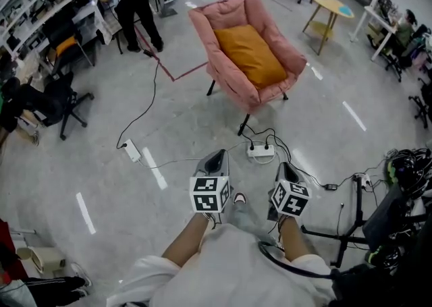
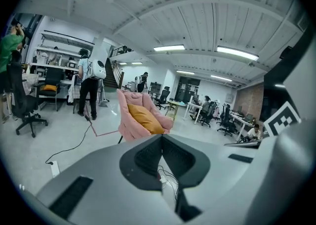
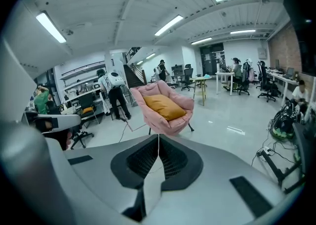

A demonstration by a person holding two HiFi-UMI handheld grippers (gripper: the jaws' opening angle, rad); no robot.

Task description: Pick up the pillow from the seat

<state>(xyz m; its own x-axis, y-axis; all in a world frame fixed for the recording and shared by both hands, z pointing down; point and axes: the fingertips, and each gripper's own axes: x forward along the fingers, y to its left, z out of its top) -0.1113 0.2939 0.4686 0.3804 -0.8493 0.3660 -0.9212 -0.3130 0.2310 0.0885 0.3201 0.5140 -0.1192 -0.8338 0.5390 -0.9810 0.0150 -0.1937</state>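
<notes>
Pretty sure this is an open-plan office-slash-lab. The soft pink padded armchair (image 1: pixel 246 49) sits out on a glossy grey concrete floor (image 1: pixel 135 191). Left of the armchair there are long white workbenches (image 1: pixel 40 9) piled with gear, plus black swivel office chairs (image 1: pixel 64 100). Off to its right is a small round yellow-topped table (image 1: pixel 329 5) and white desks (image 1: pixel 376 15) with people sitting at them. In front of the armchair, a white power strip (image 1: pixel 260 152) lies with black cables trailing. Overhead there are long tube lights (image 2: pixel 169 48) on a ribbed white ceiling (image 2: pixel 197 21).

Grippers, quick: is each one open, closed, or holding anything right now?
Left gripper: closed, holding nothing.
Right gripper: closed, holding nothing.
</notes>
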